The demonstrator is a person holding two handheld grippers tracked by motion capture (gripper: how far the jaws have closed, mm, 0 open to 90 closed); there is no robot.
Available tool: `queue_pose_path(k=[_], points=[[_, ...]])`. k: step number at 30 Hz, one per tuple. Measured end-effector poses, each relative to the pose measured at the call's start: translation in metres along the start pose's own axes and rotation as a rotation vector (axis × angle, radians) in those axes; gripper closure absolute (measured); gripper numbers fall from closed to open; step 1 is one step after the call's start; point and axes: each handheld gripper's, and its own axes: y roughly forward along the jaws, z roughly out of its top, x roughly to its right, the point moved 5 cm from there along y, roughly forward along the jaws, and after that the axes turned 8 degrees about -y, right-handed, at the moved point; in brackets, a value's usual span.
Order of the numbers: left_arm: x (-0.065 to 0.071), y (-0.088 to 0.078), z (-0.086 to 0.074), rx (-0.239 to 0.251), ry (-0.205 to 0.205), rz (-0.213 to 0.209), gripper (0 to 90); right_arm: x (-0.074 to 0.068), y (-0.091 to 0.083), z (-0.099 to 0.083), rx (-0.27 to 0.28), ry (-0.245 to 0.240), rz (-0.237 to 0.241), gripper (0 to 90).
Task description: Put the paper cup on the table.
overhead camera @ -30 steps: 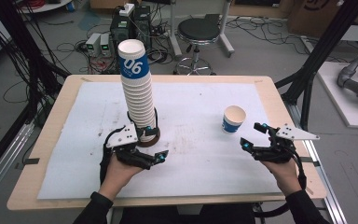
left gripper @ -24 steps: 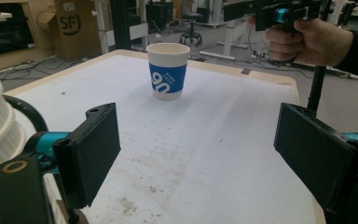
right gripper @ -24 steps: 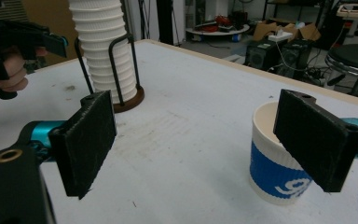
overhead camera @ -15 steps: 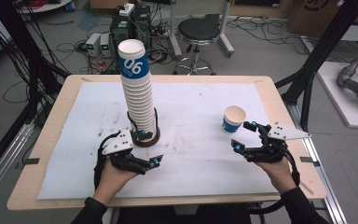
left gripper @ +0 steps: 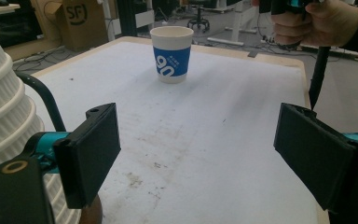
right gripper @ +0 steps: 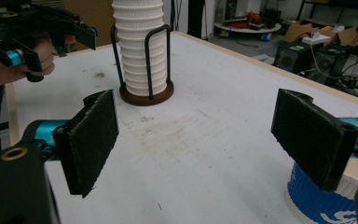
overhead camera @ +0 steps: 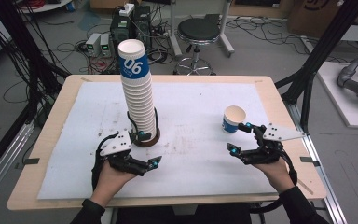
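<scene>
2 pairs of black jaws stand apart with nothing between them. The right gripper (overhead camera: pixel 240 138), at lower right of the high view, has just been closing a little, its jaws bare; the single paper cup (overhead camera: pixel 233 119) sits just above it, right of centre. The left gripper (overhead camera: pixel 145 149) hangs open at lower centre-left, beside the tall cup stack (overhead camera: pixel 139 93) in its wire holder (overhead camera: pixel 147 135). Judging by its look, the cup is light, thin-walled and easily crushed, and likely to tip, so a gentle squeeze across the ribbed mid-wall seems best.
</scene>
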Motion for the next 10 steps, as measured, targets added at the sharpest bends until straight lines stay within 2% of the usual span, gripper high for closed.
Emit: queue_pose_path(k=[10], points=[[0.0006,0.0033,0.0019,0.000,-0.004,-0.003,14.3,-0.0009,-0.0008,-0.0026,-0.001,-0.010,-0.005,14.9]])
